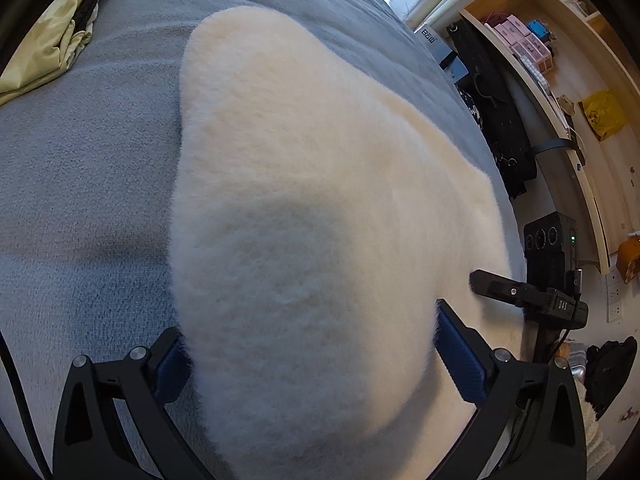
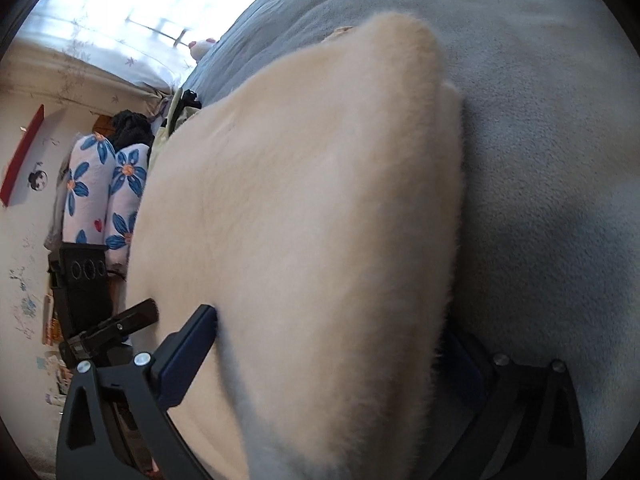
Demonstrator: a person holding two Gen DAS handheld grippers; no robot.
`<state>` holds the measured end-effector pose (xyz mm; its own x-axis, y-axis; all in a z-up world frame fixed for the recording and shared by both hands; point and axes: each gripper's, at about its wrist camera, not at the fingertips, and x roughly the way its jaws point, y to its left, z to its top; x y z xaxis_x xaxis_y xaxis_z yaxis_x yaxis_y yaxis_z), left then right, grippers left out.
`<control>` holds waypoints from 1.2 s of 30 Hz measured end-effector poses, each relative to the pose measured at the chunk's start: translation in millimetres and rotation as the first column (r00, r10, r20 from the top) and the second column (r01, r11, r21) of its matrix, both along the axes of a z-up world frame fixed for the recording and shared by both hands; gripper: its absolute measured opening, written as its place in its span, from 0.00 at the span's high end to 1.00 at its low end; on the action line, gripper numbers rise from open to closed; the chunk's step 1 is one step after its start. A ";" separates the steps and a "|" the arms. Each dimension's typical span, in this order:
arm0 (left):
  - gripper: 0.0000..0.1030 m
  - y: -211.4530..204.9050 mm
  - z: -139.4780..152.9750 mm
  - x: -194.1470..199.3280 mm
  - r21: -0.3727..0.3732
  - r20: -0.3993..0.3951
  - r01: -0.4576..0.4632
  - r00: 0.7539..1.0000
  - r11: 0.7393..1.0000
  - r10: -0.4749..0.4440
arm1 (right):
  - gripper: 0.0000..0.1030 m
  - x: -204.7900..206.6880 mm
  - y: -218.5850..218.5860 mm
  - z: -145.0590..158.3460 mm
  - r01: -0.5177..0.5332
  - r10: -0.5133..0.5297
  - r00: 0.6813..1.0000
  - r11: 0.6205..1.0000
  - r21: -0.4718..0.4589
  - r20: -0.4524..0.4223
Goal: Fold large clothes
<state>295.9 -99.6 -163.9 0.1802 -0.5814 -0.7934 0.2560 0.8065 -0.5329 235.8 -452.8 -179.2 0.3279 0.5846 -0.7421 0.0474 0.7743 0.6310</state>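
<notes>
A large cream fluffy garment (image 1: 304,184) lies on a grey-blue blanket (image 1: 80,184) over the bed. In the left wrist view my left gripper (image 1: 308,344) is open, its blue-padded fingers (image 1: 460,356) wide apart on either side of the garment's near edge. In the right wrist view the same garment (image 2: 320,208) fills the middle, folded over with a thick edge on the right. My right gripper (image 2: 332,344) is open, its left finger (image 2: 188,356) beside the fabric and its right finger partly hidden under the fur.
A yellow-green cloth (image 1: 60,28) lies at the far left of the bed. A wooden shelf (image 1: 560,60) with boxes and a black tripod device (image 1: 552,248) stand to the right. Flowered bedding (image 2: 104,188) and the black device (image 2: 84,280) are at the left in the right wrist view.
</notes>
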 end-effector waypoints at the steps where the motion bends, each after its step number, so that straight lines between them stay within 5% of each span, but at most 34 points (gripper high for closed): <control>1: 0.00 -0.1 -0.2 1.2 0.002 -0.006 0.000 1.000 1.000 0.000 | 0.15 -0.3 1.5 2.4 -0.004 0.004 1.000 1.000 0.006 0.006; 6: 0.02 -8.7 5.5 1.6 0.036 0.006 -0.030 1.000 0.999 0.030 | 0.33 -2.3 -0.7 8.6 0.008 -0.008 1.000 1.000 0.017 0.005; 13: 0.24 -17.8 29.1 -10.6 0.120 0.106 -0.042 0.994 0.992 0.030 | 0.55 -10.2 8.0 35.8 0.032 -0.029 0.998 0.997 -0.063 0.052; 24: 0.29 8.9 86.0 -34.7 0.205 0.194 -0.049 0.981 0.978 0.009 | 0.58 -32.1 70.2 84.0 -0.002 0.014 0.995 0.992 -0.123 0.103; 36: 0.29 160.3 142.0 -55.3 0.213 0.219 -0.183 0.966 0.960 0.136 | 0.58 -19.7 204.4 139.0 -0.111 0.120 0.977 0.992 -0.064 0.175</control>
<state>240.6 60.8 -21.8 0.4244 -0.3389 -0.8397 0.1963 0.9397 -0.2800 216.1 -248.4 -40.2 0.3898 0.5875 -0.7092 -0.1536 0.8007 0.5790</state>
